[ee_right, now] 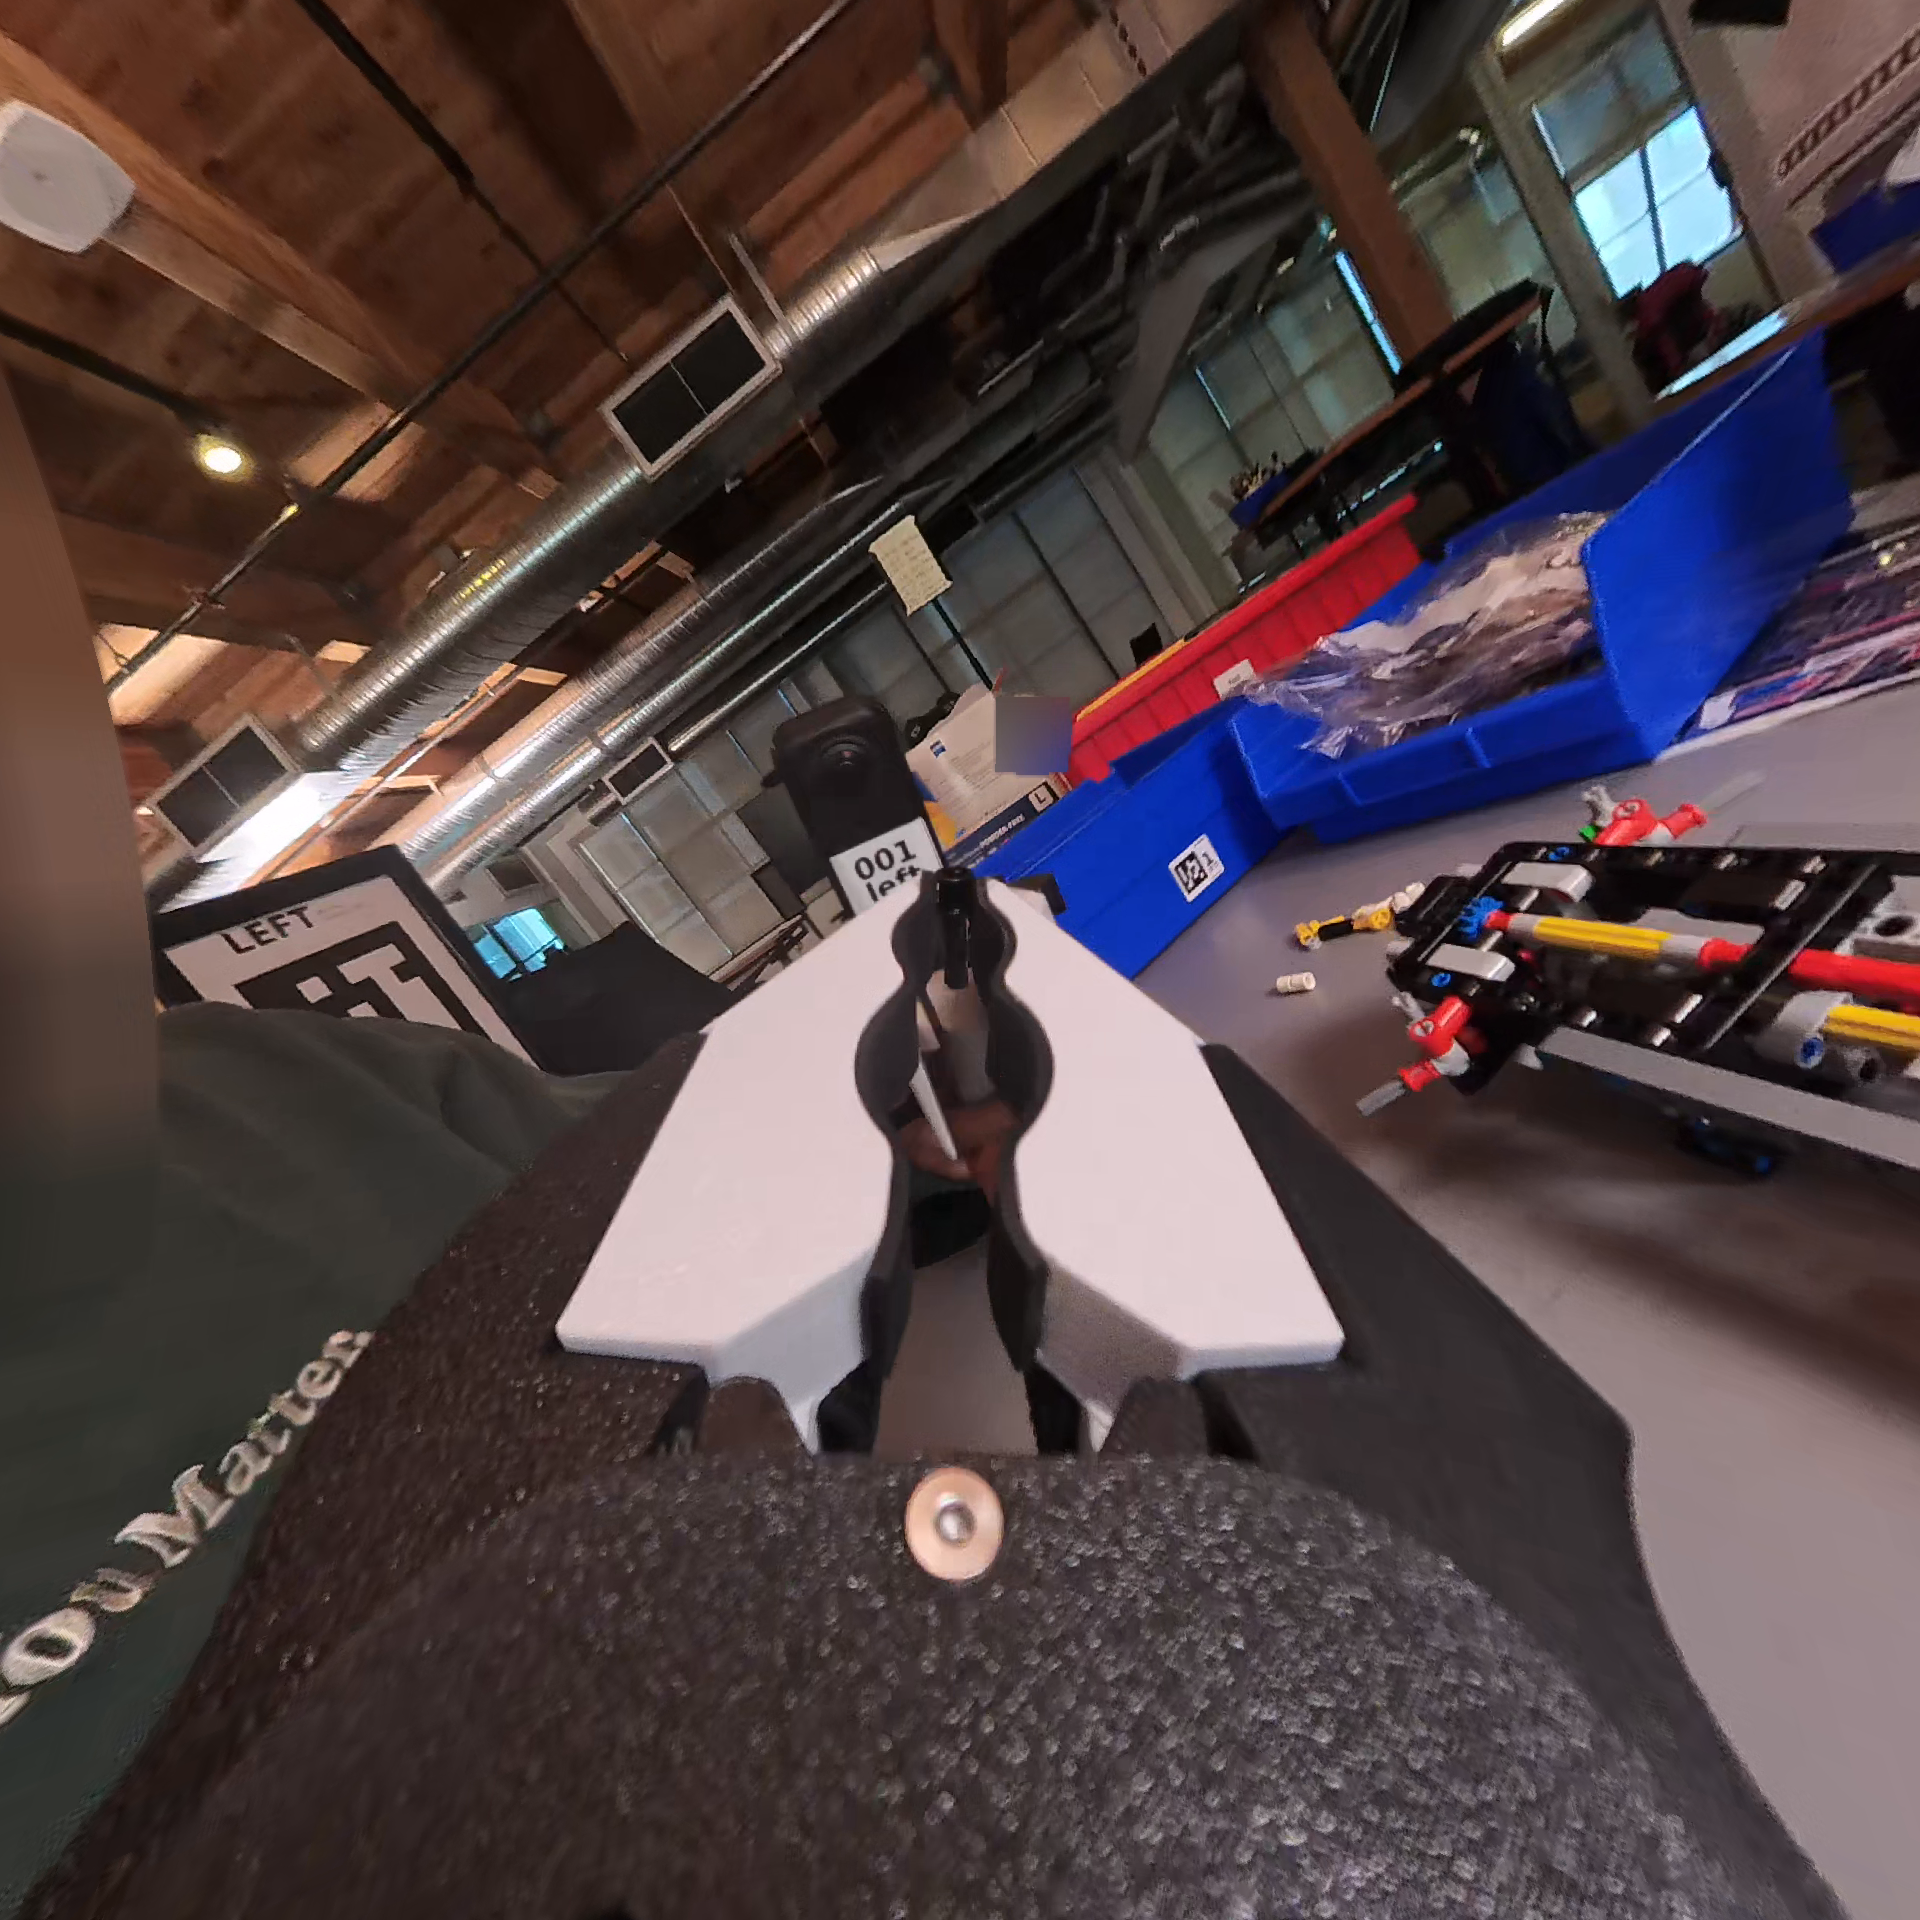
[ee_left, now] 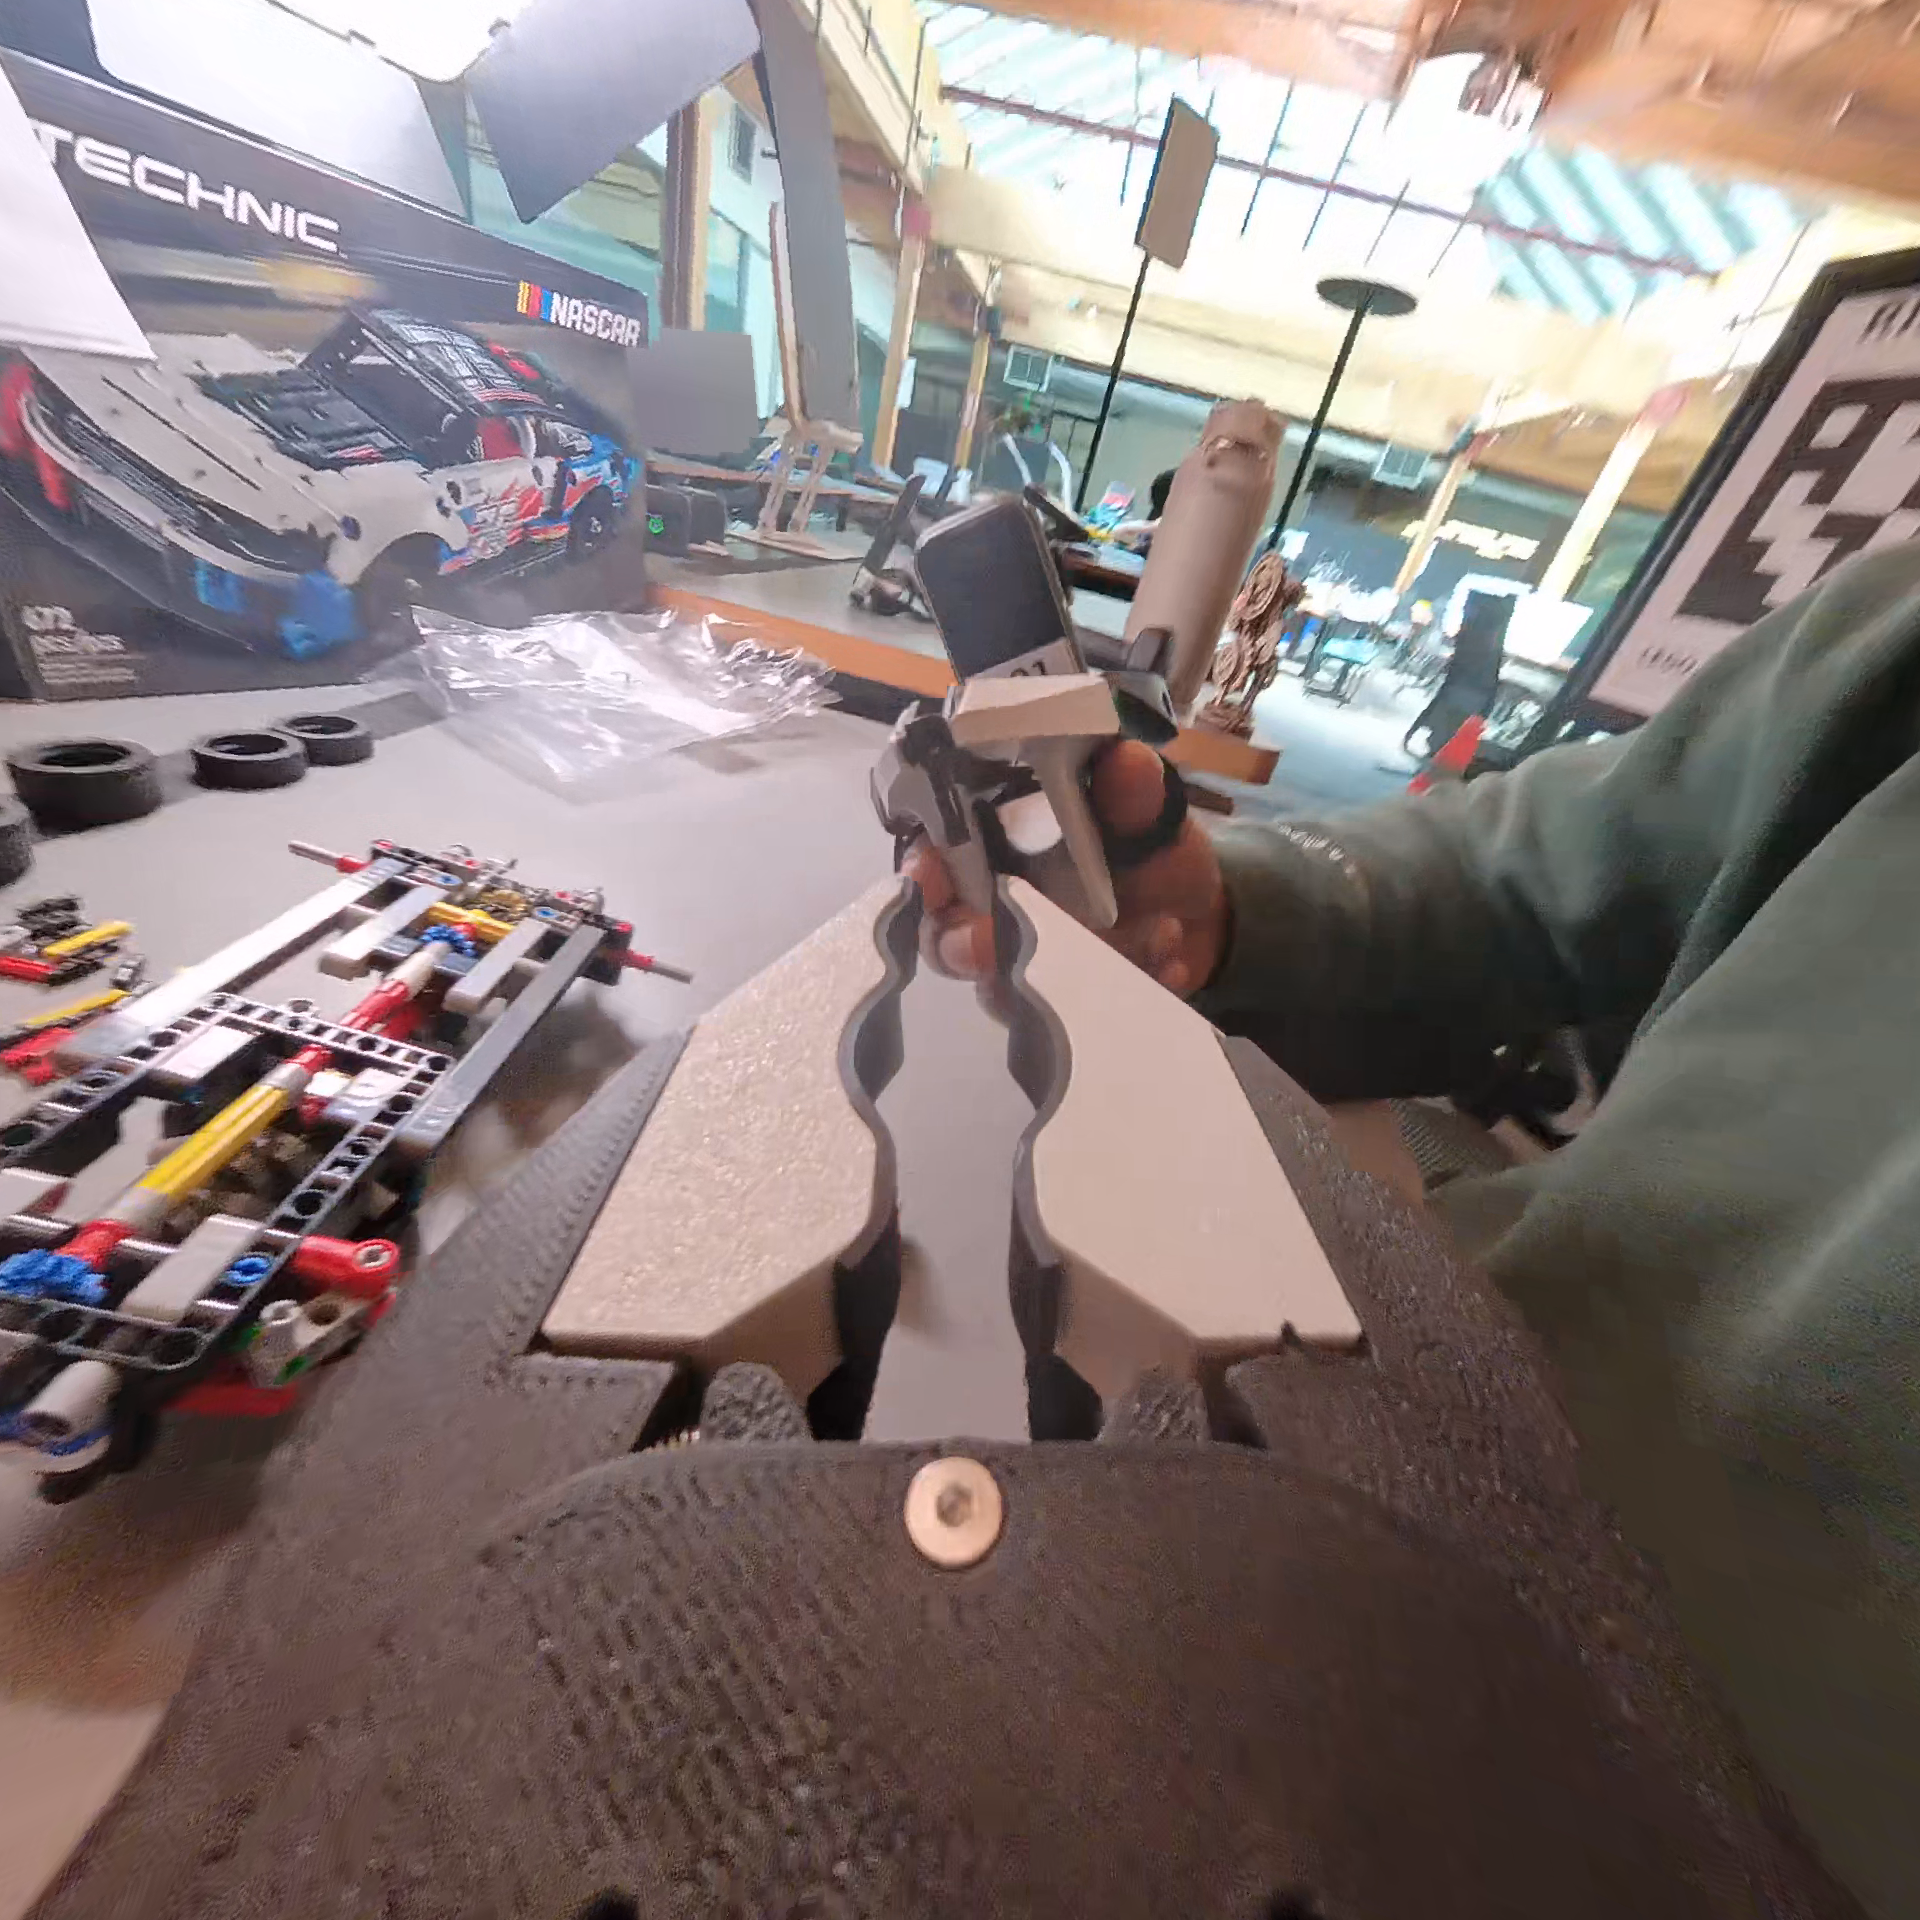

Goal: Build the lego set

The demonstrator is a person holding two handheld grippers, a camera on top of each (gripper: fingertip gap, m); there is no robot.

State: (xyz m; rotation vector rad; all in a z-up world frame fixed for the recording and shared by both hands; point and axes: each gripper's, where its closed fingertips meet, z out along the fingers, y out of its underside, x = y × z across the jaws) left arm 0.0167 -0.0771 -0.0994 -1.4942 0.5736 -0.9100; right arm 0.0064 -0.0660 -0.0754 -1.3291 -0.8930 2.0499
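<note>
– Right claw (ee_right: pixel 953 920): what's it doing?
– Pinched shut on a small black peg (ee_right: pixel 955 891), held up off the table, probably so the other claw can reach it.
– And the left claw (ee_left: pixel 951 914)?
– Its jaws are nearly together right at the other claw's tip. I cannot tell whether it grips anything.
– Where's the lego frame (ee_left: pixel 260 1091)?
– Flat on the grey table (ee_left: pixel 748 852), off to the side of both claws and untouched. Tyres (ee_left: pixel 83 774) and loose pieces (ee_right: pixel 1340 925) lie near it, within easy reach.
– Any writing?
– The box (ee_left: pixel 312 468) stands behind, with brand lettering and a race car picture. One claw's camera carries a white tag (ee_right: pixel 885 868), a blue bin (ee_right: pixel 1714 582) has a sticker, and a black-and-white marker board (ee_left: pixel 1818 488) has small print. I won't read any of it out.
</note>
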